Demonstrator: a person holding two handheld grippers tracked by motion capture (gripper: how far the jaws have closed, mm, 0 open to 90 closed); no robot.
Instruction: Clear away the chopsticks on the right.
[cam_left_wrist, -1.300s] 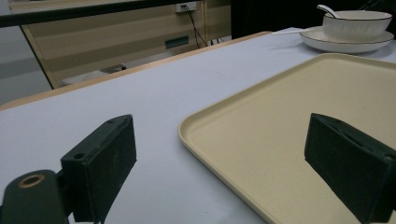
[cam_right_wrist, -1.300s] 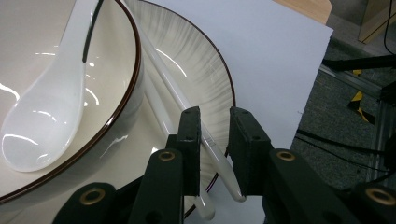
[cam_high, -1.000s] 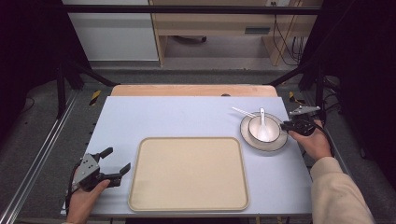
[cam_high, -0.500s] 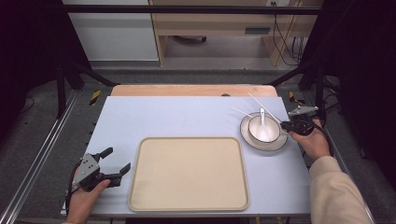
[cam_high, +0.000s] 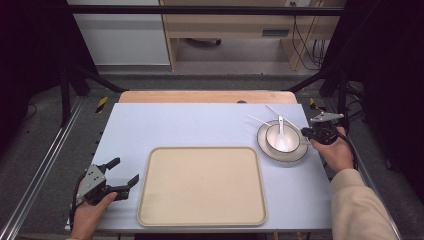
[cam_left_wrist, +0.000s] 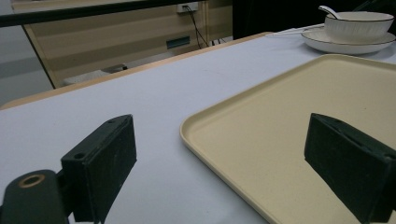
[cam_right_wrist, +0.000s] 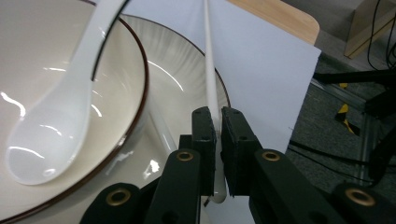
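On the pale blue table (cam_high: 200, 125), the right gripper (cam_right_wrist: 217, 122) has its jaws pinched narrow around a white chopstick (cam_right_wrist: 209, 74), which passes between the pads and runs away from the camera over the rim of the plate (cam_right_wrist: 187, 60). In the high view this gripper (cam_high: 311, 133) sits at the right edge of the plate (cam_high: 300, 152), held by the person's right hand (cam_high: 336, 152), and the chopstick (cam_high: 285, 119) slants up and left from the jaws, across the far side of the bowl (cam_high: 272, 137). A second white chopstick (cam_high: 256, 119) lies just beyond the plate's far left rim. The bowl stands on the plate and holds a white ceramic spoon (cam_high: 281, 135); in the right gripper view the spoon (cam_right_wrist: 60, 112) rests inside the bowl (cam_right_wrist: 116, 46), its handle leaning over the rim, just left of the gripped chopstick.

The left gripper (cam_high: 117, 175) rests near the table's front left corner in the left hand (cam_high: 90, 212), jaws spread wide and holding nothing. Its own view shows the left jaw over bare table and the right jaw over the beige tray (cam_left_wrist: 280, 121), whose rounded corner lies between them. The tray (cam_high: 200, 185) sits in the middle of the table, well apart from the plate
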